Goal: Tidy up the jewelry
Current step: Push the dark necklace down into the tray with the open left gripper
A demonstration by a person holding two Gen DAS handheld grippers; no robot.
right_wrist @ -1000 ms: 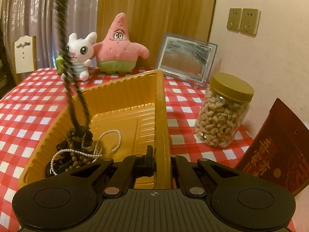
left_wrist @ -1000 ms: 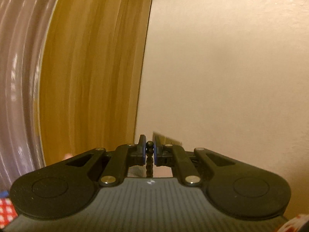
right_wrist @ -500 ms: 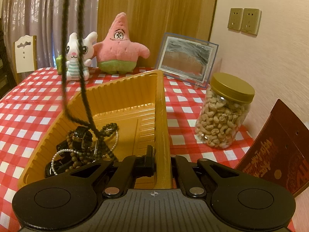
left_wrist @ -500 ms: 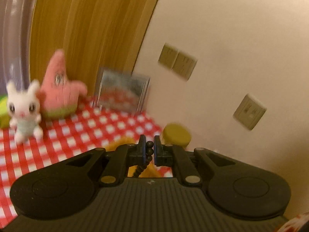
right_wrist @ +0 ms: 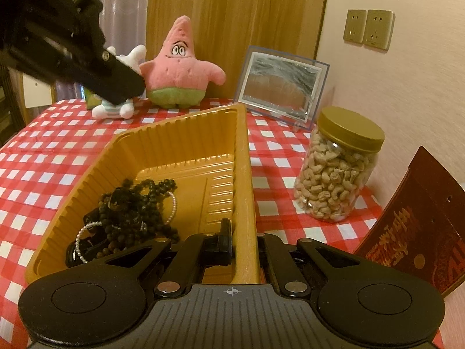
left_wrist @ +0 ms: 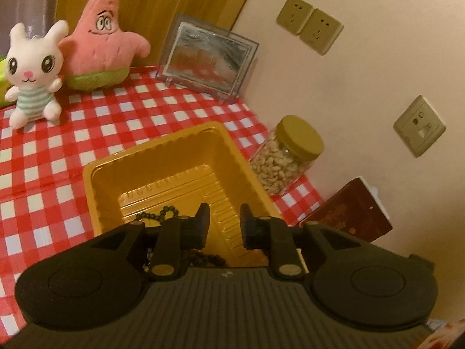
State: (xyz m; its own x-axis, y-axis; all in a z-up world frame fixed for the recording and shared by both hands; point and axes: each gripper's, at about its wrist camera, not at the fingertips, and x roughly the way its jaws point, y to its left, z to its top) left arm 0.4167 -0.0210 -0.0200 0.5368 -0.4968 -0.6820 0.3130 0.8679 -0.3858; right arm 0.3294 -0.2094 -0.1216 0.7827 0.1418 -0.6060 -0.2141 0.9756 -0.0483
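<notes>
Black bead necklace (right_wrist: 136, 203) lies heaped in the gold tray (right_wrist: 174, 142) — left gripper (left_wrist: 223, 226) above, fingers apart; right gripper (right_wrist: 244, 241) pinches the tray wall — keep it steady, lift clear.

The dark red packet (right_wrist: 412, 232) bears gold Chinese characters, too skewed to read, perhaps a festive greeting.
</notes>
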